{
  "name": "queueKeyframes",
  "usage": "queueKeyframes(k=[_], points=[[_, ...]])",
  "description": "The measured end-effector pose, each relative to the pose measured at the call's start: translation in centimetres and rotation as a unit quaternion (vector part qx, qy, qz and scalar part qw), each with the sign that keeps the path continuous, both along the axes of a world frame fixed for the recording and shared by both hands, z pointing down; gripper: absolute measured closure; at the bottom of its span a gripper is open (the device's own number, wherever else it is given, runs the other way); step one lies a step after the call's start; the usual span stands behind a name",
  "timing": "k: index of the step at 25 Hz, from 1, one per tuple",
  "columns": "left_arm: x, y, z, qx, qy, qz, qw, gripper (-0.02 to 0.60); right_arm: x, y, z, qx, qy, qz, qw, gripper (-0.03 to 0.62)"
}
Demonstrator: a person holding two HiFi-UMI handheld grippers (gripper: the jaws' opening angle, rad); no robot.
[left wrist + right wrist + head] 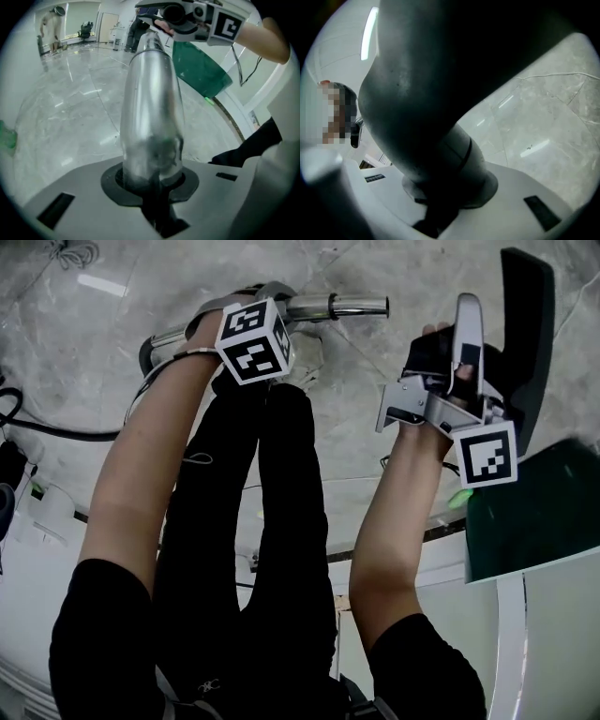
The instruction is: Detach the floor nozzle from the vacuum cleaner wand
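Note:
In the head view my left gripper (pixel 279 307), under its marker cube, is shut on the chrome vacuum wand (pixel 342 306), which lies level and points right. The wand's open end stops a short gap from my right gripper (pixel 448 362). That gripper is shut on the neck of the dark floor nozzle (pixel 525 343), which stands upright at the far right. The left gripper view looks along the wand (pixel 150 108), clamped in the jaws of the left gripper (pixel 152 187), toward the right gripper (pixel 197 18). The right gripper view is filled by the nozzle's grey neck (pixel 436 117), with the right gripper (pixel 440 187) closed on it.
A pale marble floor (pixel 112 343) lies below. A black cable (pixel 56 432) runs along it at the left. A green-tinted panel (pixel 534 512) with a white edge stands at the right. The person's black-clad legs (pixel 253 521) are between the arms. Someone stands far off (pixel 49 26).

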State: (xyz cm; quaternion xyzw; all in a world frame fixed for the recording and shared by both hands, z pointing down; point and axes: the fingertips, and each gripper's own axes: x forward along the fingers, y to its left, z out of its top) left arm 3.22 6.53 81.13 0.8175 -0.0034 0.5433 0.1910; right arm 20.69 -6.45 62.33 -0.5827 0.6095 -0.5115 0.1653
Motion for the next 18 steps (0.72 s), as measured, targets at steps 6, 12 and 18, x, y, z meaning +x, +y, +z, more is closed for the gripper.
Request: queueKeyframes(k=[6, 12, 18], points=[[0.8, -2.8, 7.0, 0.125, -0.016, -0.051, 0.9907, 0.508, -1.2, 3.0, 5.3, -0.051, -0.02, -0.042, 0.998, 0.505], [-0.8, -3.5, 13.4, 0.146, -0.06, -0.047, 0.9864, 0.497, -0.3, 4.8, 10.3, -0.097, 0.0, -0.028, 0.995, 0.505], [-1.8, -2.4, 16.1, 0.148, -0.09, -0.029, 0.9845, 0.446, 0.2, 4.9, 11.6, -0.091, -0.003, -0.018, 0.996, 0.506]])
